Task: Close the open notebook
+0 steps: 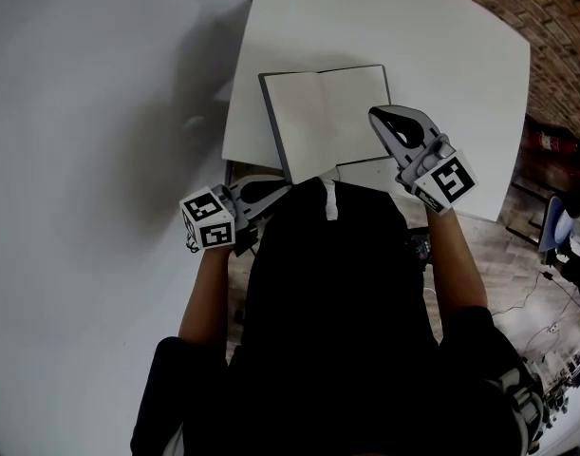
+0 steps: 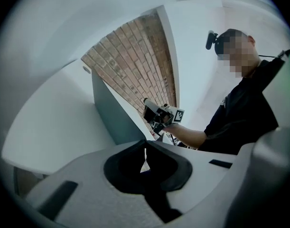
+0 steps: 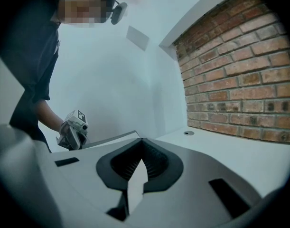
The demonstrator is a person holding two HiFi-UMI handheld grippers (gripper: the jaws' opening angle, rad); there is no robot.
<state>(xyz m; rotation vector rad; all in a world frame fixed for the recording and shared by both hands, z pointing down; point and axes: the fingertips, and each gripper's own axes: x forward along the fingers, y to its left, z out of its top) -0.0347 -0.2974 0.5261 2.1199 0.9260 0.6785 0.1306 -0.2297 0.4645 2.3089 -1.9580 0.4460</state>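
Notebook lies open on the table's near side. Left gripper is pinched shut on its near-left cover, tilted up. Right gripper nips a white page. Risk: thin grip slips and cover flops back open, or page tears.

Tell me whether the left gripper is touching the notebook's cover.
Touching. The left gripper view shows the raised cover running down into the left gripper, whose jaws are closed on it; the right gripper view shows the cover's edge meeting that gripper too.
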